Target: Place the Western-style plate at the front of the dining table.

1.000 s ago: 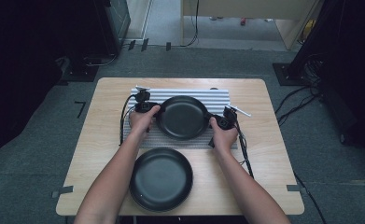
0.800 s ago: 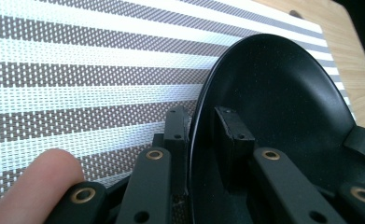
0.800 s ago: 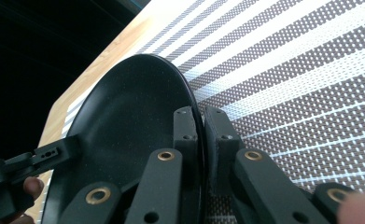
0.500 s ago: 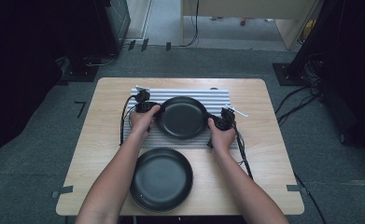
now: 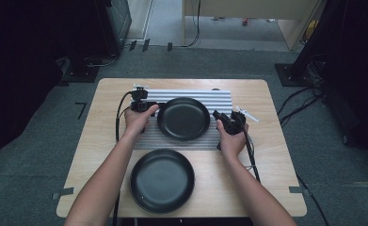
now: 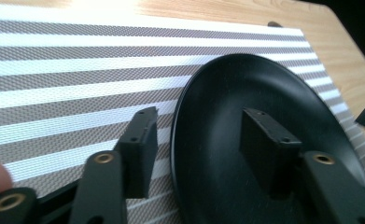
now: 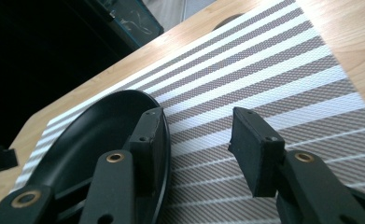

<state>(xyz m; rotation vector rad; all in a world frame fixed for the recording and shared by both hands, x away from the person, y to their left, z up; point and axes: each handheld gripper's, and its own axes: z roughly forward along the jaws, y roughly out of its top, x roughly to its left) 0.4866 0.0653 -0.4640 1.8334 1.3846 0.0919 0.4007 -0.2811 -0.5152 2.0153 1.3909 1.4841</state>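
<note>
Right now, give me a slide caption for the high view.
Two hand-held grippers, left gripper and right gripper, straddle opposite rims of a round black plate on a striped woven placemat.

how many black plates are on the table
2. One black plate sits on the striped placemat between the left gripper and right gripper, whose open jaws straddle its rim. The second black plate lies on bare table near the front edge.

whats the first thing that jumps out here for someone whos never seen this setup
A black plate sits on a striped mat at the table's far middle, flanked by the left gripper and right gripper, each with open jaws straddling its rim. A second black plate lies on the bare wood nearer the person.
</note>
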